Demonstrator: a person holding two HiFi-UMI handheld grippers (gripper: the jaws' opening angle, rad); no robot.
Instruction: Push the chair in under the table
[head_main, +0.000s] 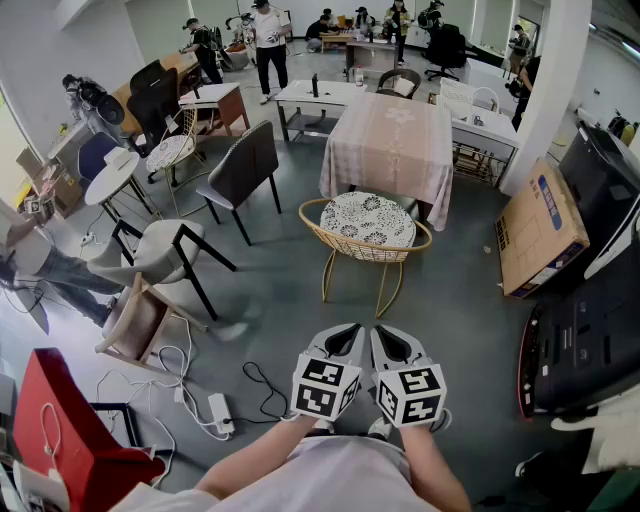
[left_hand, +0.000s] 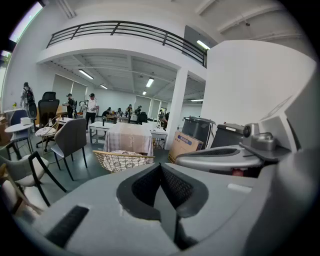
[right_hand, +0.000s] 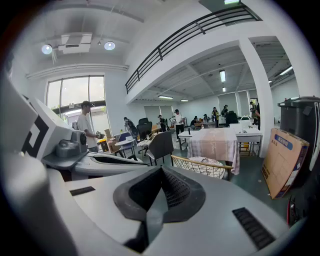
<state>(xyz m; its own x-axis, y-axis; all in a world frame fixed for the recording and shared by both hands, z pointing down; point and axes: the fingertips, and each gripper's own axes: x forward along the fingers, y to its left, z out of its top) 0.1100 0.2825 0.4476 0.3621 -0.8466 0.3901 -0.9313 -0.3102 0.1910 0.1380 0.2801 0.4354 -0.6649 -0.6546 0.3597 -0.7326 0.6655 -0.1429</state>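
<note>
A gold wire chair (head_main: 366, 230) with a patterned round cushion stands on the grey floor, its back rim towards me. It faces the table (head_main: 390, 140), which is draped in a pale pink cloth, and the seat is outside the table's edge. My left gripper (head_main: 352, 335) and right gripper (head_main: 386, 337) are side by side, low in the head view, a short way back from the chair and apart from it. Both are shut with nothing between the jaws. The left gripper view shows the chair (left_hand: 120, 160) and table (left_hand: 129, 136) ahead, as does the right gripper view, with chair (right_hand: 200, 166) and table (right_hand: 215, 142).
A dark grey chair (head_main: 240, 170) and a white chair with black legs (head_main: 165, 250) stand to the left. A cardboard box (head_main: 540, 230) and black equipment (head_main: 585, 340) line the right side. A power strip with cables (head_main: 220, 412) lies on the floor at lower left. People stand far back.
</note>
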